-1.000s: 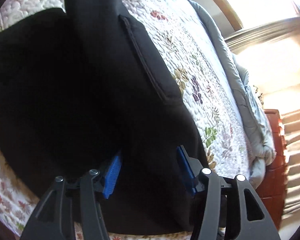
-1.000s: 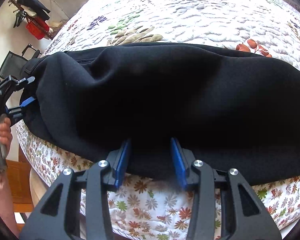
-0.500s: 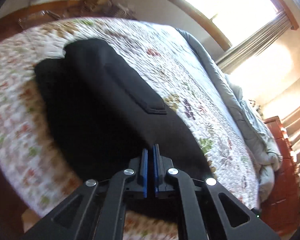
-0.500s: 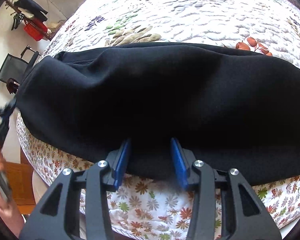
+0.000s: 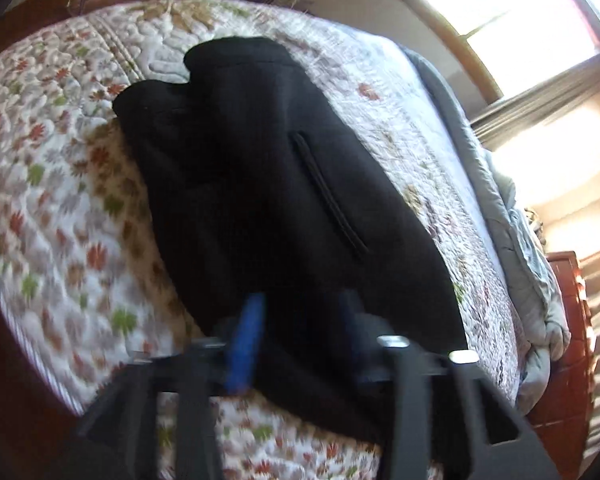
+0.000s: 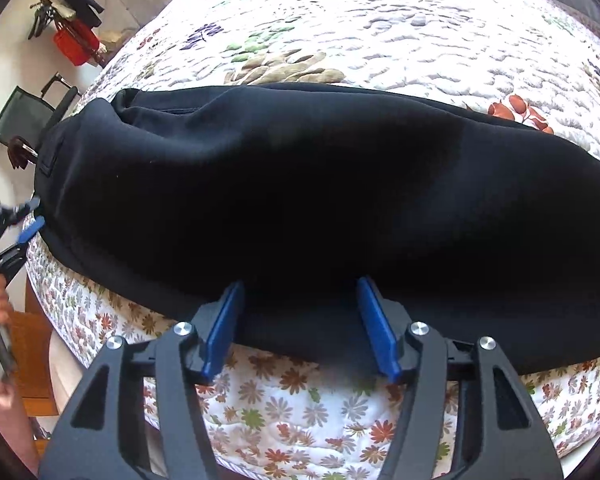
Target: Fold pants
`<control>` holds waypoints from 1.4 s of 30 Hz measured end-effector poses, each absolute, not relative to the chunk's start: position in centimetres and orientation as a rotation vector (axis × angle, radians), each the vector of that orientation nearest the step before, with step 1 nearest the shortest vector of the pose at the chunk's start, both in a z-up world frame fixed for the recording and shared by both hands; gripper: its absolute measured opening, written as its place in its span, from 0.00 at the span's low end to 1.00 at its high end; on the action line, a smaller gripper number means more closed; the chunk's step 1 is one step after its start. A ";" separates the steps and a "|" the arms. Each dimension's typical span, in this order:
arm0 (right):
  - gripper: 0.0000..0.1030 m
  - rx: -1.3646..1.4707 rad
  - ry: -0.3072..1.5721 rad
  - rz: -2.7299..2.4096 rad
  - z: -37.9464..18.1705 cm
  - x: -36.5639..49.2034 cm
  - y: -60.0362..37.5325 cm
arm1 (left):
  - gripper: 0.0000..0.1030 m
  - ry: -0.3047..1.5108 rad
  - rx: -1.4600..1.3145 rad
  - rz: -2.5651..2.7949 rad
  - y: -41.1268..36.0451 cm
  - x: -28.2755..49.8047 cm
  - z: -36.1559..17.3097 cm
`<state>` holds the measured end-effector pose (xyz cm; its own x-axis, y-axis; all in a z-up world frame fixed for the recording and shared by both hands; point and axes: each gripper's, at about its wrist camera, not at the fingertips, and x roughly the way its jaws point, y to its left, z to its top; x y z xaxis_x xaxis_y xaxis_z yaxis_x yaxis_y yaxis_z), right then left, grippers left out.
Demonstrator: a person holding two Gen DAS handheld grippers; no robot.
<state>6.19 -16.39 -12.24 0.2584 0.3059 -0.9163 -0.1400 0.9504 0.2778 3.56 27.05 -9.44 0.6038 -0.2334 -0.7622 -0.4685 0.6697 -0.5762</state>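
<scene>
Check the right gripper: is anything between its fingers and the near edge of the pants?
Nothing visible. The right gripper is open, its blue fingers straddling the near edge of the black pants on the quilt, with only fabric between them.

Pants (image 6: 320, 200) on quilt (image 6: 380, 28) — near edge

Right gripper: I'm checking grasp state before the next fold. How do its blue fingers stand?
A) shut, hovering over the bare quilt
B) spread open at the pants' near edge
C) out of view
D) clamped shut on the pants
B: the right gripper shows a wide gap between its blue fingers, with the near edge of the black pants lying between them on the quilt.
</scene>
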 end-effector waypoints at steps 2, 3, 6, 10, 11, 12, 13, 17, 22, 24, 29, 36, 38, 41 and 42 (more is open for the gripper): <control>0.58 0.150 1.272 0.304 -12.3 6.1 -16.3 | 0.50 0.954 -0.906 0.148 27.9 4.6 -9.9; 0.58 0.147 1.270 0.304 -12.3 6.1 -16.3 | 0.50 0.952 -0.935 0.138 28.2 5.1 -10.0; 0.59 0.141 1.268 0.304 -12.2 5.9 -16.3 | 0.50 0.957 -0.951 0.113 28.4 6.5 -9.9; 0.59 0.142 1.268 0.305 -12.3 6.0 -16.3 | 0.49 1.001 -0.961 0.121 28.8 7.6 -10.9; 0.59 0.143 1.266 0.306 -12.3 6.0 -16.3 | 0.38 0.996 -0.965 0.129 29.0 7.4 -11.0; 0.59 0.144 1.265 0.307 -12.3 6.0 -16.3 | 0.20 0.986 -0.965 0.137 29.3 7.1 -11.0; 0.60 0.146 1.263 0.309 -12.3 6.0 -16.3 | 0.16 0.965 -0.973 0.133 29.5 6.8 -10.9; 0.60 0.152 1.264 0.310 -12.3 6.0 -16.3 | 0.13 0.836 -0.985 0.119 29.2 3.9 -8.9; 0.63 0.211 1.273 0.323 -12.2 6.3 -17.0 | 0.13 0.754 -0.864 0.188 27.6 -1.0 -7.5; 0.65 0.216 1.272 0.328 -12.3 6.4 -16.9 | 0.14 0.824 -0.840 0.217 27.9 -0.6 -10.0; 0.67 0.161 1.260 0.330 -12.1 6.3 -16.2 | 0.17 0.875 -0.797 0.203 27.8 0.4 -11.2; 0.61 0.204 1.211 0.348 -9.8 6.6 -16.9 | 0.48 0.852 -0.598 0.238 24.9 -1.7 -5.5; 0.61 0.209 1.186 0.365 -8.7 6.8 -17.0 | 0.48 0.842 -0.567 0.214 24.0 -1.6 -4.3; 0.61 0.207 1.159 0.390 -7.3 7.1 -16.8 | 0.57 0.879 -0.528 0.130 22.2 -0.2 -3.4; 0.61 0.201 1.147 0.405 -6.8 7.2 -16.6 | 0.61 0.892 -0.510 0.120 21.8 0.1 -3.4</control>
<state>7.22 -16.60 -6.82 0.3489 0.4111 -0.8422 -0.2083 0.9102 0.3580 0.15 21.82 -3.40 0.6299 -0.1081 -0.7691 -0.3079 0.8743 -0.3751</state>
